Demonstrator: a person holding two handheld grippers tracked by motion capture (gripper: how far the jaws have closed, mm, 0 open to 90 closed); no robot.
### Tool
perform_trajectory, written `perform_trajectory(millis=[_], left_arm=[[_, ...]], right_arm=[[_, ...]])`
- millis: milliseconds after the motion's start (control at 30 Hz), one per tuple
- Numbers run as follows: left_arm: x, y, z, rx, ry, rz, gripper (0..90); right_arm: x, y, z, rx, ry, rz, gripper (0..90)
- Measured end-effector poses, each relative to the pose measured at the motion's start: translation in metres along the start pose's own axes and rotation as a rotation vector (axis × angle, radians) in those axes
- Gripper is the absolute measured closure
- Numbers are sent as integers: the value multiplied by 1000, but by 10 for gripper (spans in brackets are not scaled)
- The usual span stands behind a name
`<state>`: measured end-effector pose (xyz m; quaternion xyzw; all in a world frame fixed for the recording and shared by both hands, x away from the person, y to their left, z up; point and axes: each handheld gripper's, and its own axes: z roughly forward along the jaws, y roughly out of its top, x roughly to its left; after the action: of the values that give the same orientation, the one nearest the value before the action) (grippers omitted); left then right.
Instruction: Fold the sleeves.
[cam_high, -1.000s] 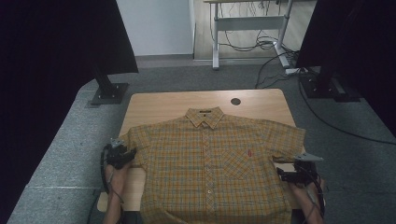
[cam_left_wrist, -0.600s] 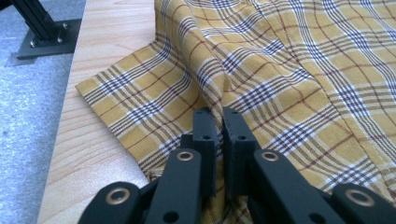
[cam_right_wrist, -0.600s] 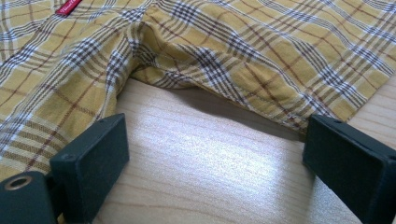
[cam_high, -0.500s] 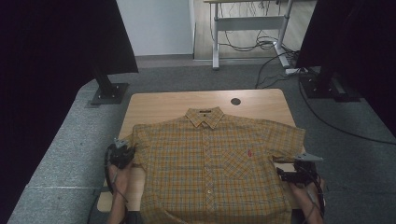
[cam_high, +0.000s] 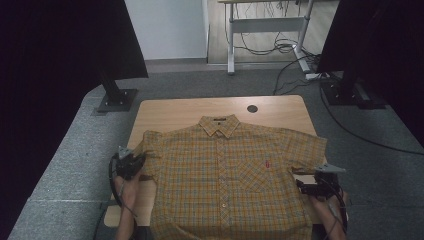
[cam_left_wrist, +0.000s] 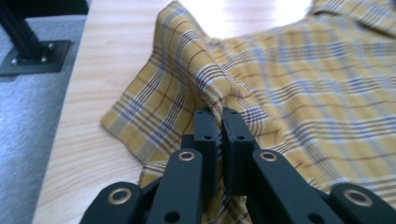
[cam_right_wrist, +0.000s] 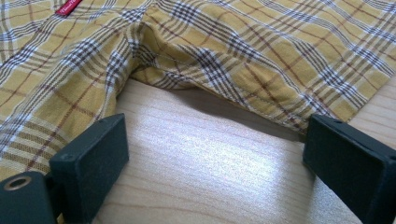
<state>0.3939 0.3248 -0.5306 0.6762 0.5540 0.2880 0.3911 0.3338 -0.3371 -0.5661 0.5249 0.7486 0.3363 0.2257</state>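
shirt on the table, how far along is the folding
Done: the plaid shirt lies spread flat, buttoned and face up on the table. In hand: the left gripper is shut on fabric by the left sleeve. Left: the right gripper is open by the other sleeve; no fold shows.

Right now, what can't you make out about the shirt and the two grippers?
- Shirt hem: cut off by the high view's bottom edge.
- Red pocket label: too small to read in the high view.
- Left gripper: its closed jaws hide how much sleeve fabric they pinch.
- Right gripper: left jaw covers the shirt edge beneath it.
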Motion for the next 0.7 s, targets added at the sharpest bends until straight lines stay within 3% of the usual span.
perform_trajectory(millis=[167,533,700], left_arm=[[-11,9,-3,-27,-29,26,856],[-34,25,-6,-46,-20,111,853],[-55,35,-3,-50,-52,149,849]], right_arm=[[0,0,0,0,0,0,63],[0,0,0,0,0,1,63],[0,0,0,0,0,1,63]])
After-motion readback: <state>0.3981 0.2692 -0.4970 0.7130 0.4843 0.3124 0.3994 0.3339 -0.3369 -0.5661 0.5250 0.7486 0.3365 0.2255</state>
